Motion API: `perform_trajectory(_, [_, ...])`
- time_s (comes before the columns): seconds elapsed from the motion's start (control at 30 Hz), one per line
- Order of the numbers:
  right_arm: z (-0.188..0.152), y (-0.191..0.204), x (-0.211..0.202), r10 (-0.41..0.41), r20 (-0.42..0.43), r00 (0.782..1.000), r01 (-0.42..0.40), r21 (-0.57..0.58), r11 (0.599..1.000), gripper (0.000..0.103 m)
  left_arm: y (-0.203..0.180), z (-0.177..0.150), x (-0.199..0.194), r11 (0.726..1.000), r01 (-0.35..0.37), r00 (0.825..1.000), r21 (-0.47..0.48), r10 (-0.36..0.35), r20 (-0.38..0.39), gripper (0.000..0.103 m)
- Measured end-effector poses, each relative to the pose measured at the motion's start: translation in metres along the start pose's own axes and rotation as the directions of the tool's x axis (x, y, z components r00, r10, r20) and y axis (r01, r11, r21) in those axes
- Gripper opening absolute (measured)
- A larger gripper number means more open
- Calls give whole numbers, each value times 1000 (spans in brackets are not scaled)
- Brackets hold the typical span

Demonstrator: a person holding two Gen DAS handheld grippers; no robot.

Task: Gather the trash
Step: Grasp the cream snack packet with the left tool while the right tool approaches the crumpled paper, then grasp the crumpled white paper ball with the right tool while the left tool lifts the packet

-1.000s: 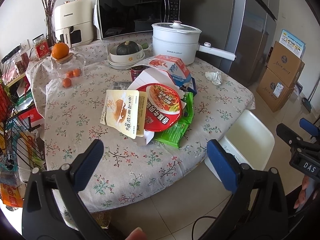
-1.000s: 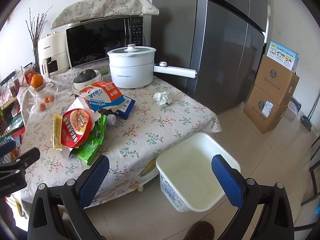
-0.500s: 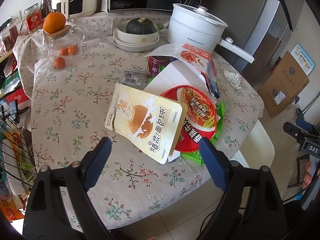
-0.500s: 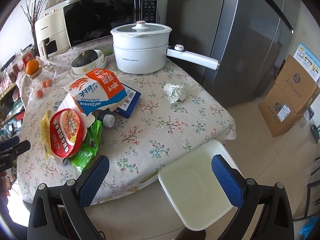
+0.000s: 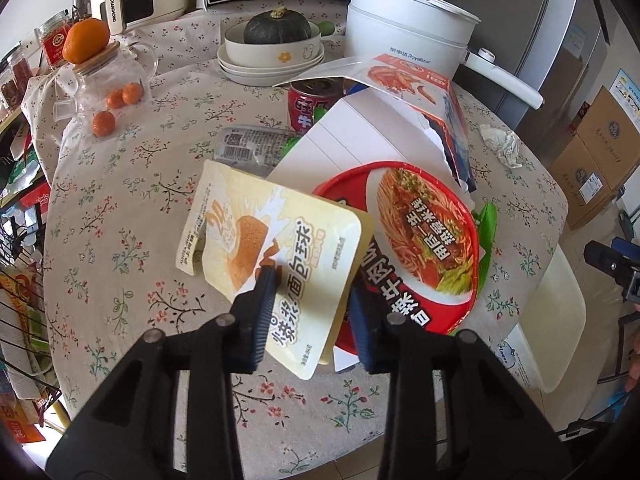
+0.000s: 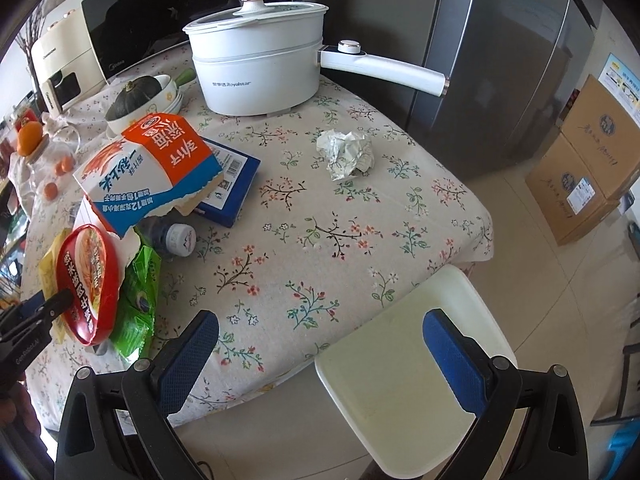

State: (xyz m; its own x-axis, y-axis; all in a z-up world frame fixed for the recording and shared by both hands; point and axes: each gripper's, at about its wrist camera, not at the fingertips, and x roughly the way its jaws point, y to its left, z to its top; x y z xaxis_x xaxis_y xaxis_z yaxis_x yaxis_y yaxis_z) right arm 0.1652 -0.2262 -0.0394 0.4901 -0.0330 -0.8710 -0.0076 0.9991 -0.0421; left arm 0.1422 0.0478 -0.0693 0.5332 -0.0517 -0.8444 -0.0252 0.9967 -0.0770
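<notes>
Two grippers in my view: my left gripper (image 5: pixel 310 304) has its jaws closed down onto the pale yellow snack pouch (image 5: pixel 276 252), which overlaps the red round noodle-cup lid (image 5: pixel 424 248) on the floral tablecloth (image 5: pixel 120 208); my right gripper (image 6: pixel 320 356) hangs wide open, holding nothing, above the white plastic bin (image 6: pixel 400 392) beside the table.

Both views are bright with soft daylight and sharp in the middle. Fisheye bending curves the fridge (image 6: pixel 500 60) and table (image 5: pixel 120 240) edges, and black vignette fills the corners. The microwave (image 6: pixel 160 28) door shows glare; shadows under the trash are faint.
</notes>
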Motion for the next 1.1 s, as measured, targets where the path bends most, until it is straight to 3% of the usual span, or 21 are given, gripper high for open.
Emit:
perform_trajectory(0.03, [1, 0, 0, -1, 4, 1000, 1, -2, 1000, 103, 2, 1, -3, 1000, 3, 1000, 1, -3, 7, 16])
perform_trajectory(0.23, [4, -4, 0, -16, 32, 999, 15, 29, 999, 103, 30, 9, -21, 997, 68, 997, -31, -67, 46, 3])
perform_trajectory(0.4, [8, 6, -2, 27, 46, 999, -28, 14, 1000, 102, 58, 12, -44, 994, 72, 992, -82, -62, 113, 0])
perform_trajectory(0.53, [32, 1, 8, 64, 51, 997, -65, 29, 997, 101, 82, 10, -61, 985, 89, 985, -148, -65, 160, 0])
perform_trajectory(0.77, [83, -36, 66, 48, 42, 998, -52, 112, 992, 79, 99, 13, -79, 975, 113, 972, -190, -68, 225, 0])
perform_trajectory(1.1, [118, -60, 158, 111, 30, 993, -114, 241, 964, 62, 83, 21, -72, 978, 119, 967, -168, -76, 243, 0])
